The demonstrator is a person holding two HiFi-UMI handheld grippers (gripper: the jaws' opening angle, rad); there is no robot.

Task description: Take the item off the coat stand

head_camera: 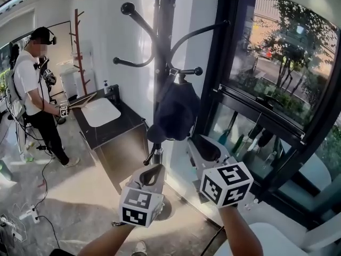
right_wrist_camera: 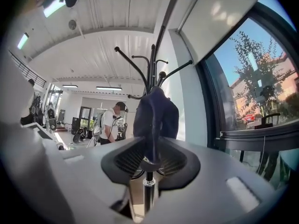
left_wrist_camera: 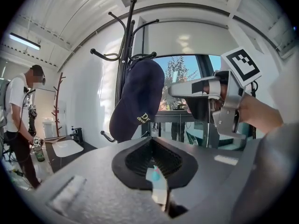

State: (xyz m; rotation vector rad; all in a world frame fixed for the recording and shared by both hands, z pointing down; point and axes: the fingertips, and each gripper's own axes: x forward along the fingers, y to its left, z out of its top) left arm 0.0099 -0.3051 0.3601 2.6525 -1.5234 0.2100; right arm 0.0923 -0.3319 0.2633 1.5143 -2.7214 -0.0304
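Your right gripper [head_camera: 201, 149] [right_wrist_camera: 149, 161] has its jaws pressed together on the lower edge of the dark cap [head_camera: 175, 111] [right_wrist_camera: 156, 113]. In the right gripper view that edge runs straight down into the pinch. The cap hangs on a hook of the black coat stand [head_camera: 162, 36] [right_wrist_camera: 152, 64], just in front of you and to the left of the big window [head_camera: 277, 63].

Your left gripper [head_camera: 153, 174] [left_wrist_camera: 152, 164] is pressed together with nothing in it. It sits near the stand's pole, below and a little left of the cap, not touching it. From the left gripper view the cap [left_wrist_camera: 138, 99] fills the middle, with the right gripper [left_wrist_camera: 180, 88] coming in at its right side.

Far to the left, another person [head_camera: 34, 84] stands at the end of a dark counter [head_camera: 114, 128] that runs along the white wall.
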